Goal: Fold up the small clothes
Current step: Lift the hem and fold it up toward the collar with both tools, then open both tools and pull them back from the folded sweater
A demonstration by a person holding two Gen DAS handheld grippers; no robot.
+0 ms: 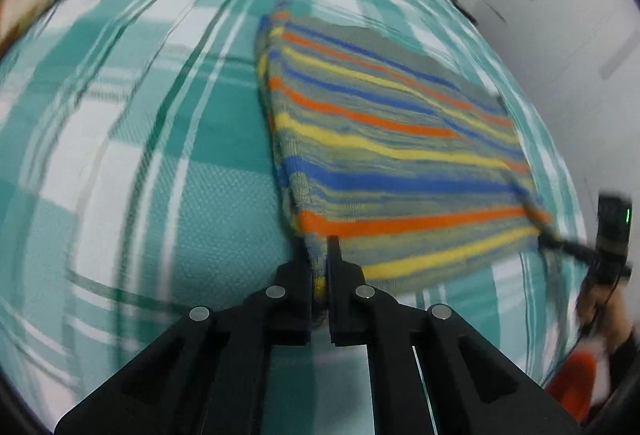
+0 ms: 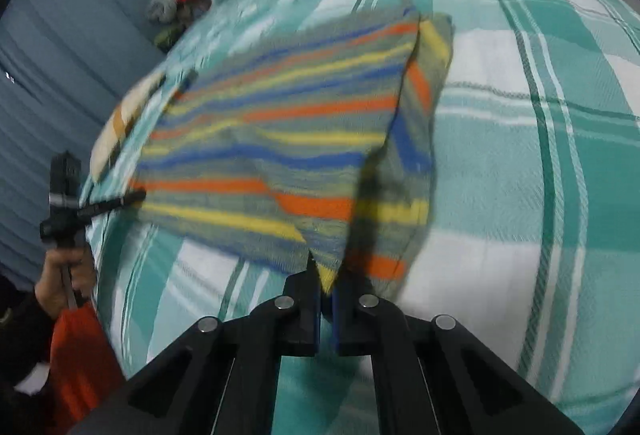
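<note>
- Striped knit in grey, orange, yellow and blue: the small knitted garment (image 1: 384,139) hangs stretched between the two tools, held up off the teal-and-white checked bedspread (image 1: 160,171), its far edge near or on the cloth, which I cannot tell through the blur.
- The left gripper (image 1: 320,255) has its black fingers pressed together on one near corner of the garment; the right gripper (image 2: 326,275) pinches the opposite near corner in the same way.
- The stripes run across from one grip to the other, so the held edge is the long axis between the tools, and the rest of the cloth lies forward, away from both. Neither hand is clearly nearer.
- My judgement: the next move is carrying this held edge forward over the far edge, both tools level.
- In the right wrist view, a side flap already doubles over on the right.
- A cream pillow (image 2: 120,123) lies close beside the garment on the left side and could get in the way; the bundle of small clothes (image 2: 176,7) at the bed's far corner is well apart.
</note>
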